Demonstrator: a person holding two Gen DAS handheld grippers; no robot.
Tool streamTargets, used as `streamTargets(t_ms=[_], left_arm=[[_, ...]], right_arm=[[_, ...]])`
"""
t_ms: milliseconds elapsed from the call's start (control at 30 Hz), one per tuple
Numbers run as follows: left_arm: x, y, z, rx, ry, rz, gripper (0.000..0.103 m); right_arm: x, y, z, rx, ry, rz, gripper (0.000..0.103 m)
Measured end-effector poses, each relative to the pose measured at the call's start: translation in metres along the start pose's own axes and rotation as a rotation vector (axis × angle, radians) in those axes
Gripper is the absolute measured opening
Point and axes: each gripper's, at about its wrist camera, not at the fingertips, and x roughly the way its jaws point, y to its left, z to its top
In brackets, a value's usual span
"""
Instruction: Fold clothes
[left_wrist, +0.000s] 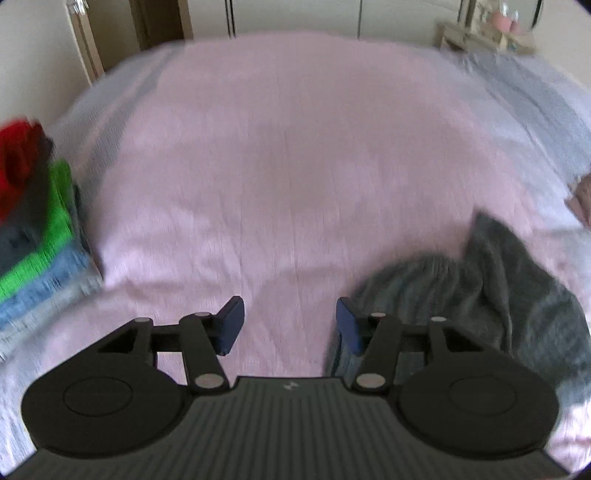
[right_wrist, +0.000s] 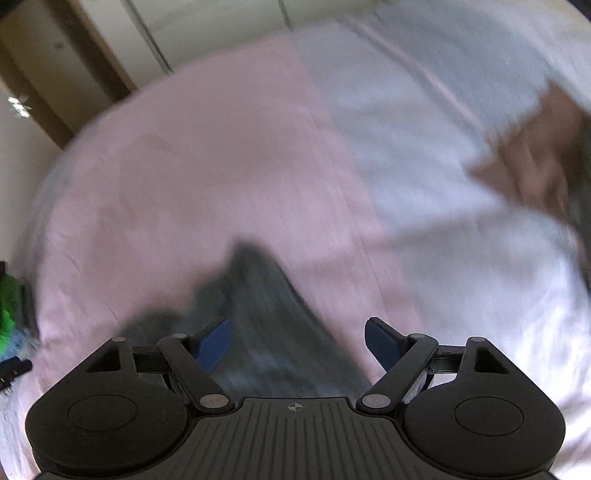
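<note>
1. Closest to my left lens is the left gripper (left_wrist: 290, 325), fingers spread apart, blue pads (left_wrist: 231, 325) clear, nothing but pink bedspread (left_wrist: 277, 147) showing between them.
2. The grey garment (left_wrist: 491, 280) lies crumpled on the bed just to the right of that gripper; its edge runs under the right-hand finger in the left wrist view, and I can't tell whether cloth and finger touch.
3. Over on my right lens, the right gripper (right_wrist: 297, 341) stands wide, and the grey garment (right_wrist: 266, 325) lies in the gap between its fingers. The pads are not pressing on it; whether the left pad brushes the cloth, the blur won't let me say.
4. The garment runs away from the right gripper to a point on the pink cover, bunched and unfolded.
5. At the left edge of the bed sits a stack of folded clothes (left_wrist: 40, 236): red on top, then dark, green, blue, and something pale at the bottom.
6. A pale blue-white sheet (right_wrist: 424, 129) covers the right part of the bed, with a brownish cloth (right_wrist: 535, 158) lying on it near the right edge.
7. Both views are heavily smeared, so fine detail is lost.
</note>
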Motion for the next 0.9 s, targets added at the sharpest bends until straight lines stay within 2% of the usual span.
streamTargets(t_ms=[133, 233, 400, 467, 500, 567, 667, 733, 833, 867, 900], left_arm=[[0.022, 0.012, -0.006, 0.016, 0.082, -0.051, 0.05], [0.037, 0.014, 0.001, -0.022, 0.092, -0.119, 0.05], [0.073, 0.003, 0.018, -0.085, 0.107, -0.264, 0.051], [0.093, -0.002, 0.027, -0.074, 0.123, -0.304, 0.051], [0.103, -0.005, 0.031, -0.068, 0.131, -0.323, 0.05], [0.124, -0.007, 0.041, -0.055, 0.142, -0.349, 0.04], [0.152, -0.004, 0.055, -0.121, 0.156, -0.404, 0.04], [0.171, -0.004, 0.059, -0.178, 0.196, -0.446, 0.043], [0.199, -0.01, 0.055, -0.224, 0.297, -0.482, 0.044], [0.205, -0.012, 0.053, -0.246, 0.321, -0.501, 0.043], [0.211, -0.013, 0.05, -0.268, 0.344, -0.52, 0.043]], right_arm=[[0.012, -0.025, -0.014, 0.009, 0.041, -0.03, 0.083], [0.02, -0.029, -0.014, -0.005, 0.044, 0.0, 0.083], [0.053, -0.011, 0.012, -0.105, 0.051, 0.112, 0.083], [0.074, -0.002, 0.027, -0.143, 0.054, 0.167, 0.083], [0.085, 0.002, 0.035, -0.161, 0.056, 0.194, 0.083], [0.106, 0.011, 0.052, -0.198, 0.057, 0.241, 0.083], [0.142, 0.023, 0.079, -0.233, 0.069, 0.286, 0.083], [0.165, 0.029, 0.093, -0.226, 0.093, 0.318, 0.083], [0.2, 0.03, 0.103, -0.18, 0.153, 0.368, 0.083], [0.207, 0.029, 0.103, -0.157, 0.181, 0.39, 0.076], [0.215, 0.027, 0.103, -0.132, 0.212, 0.413, 0.064]])
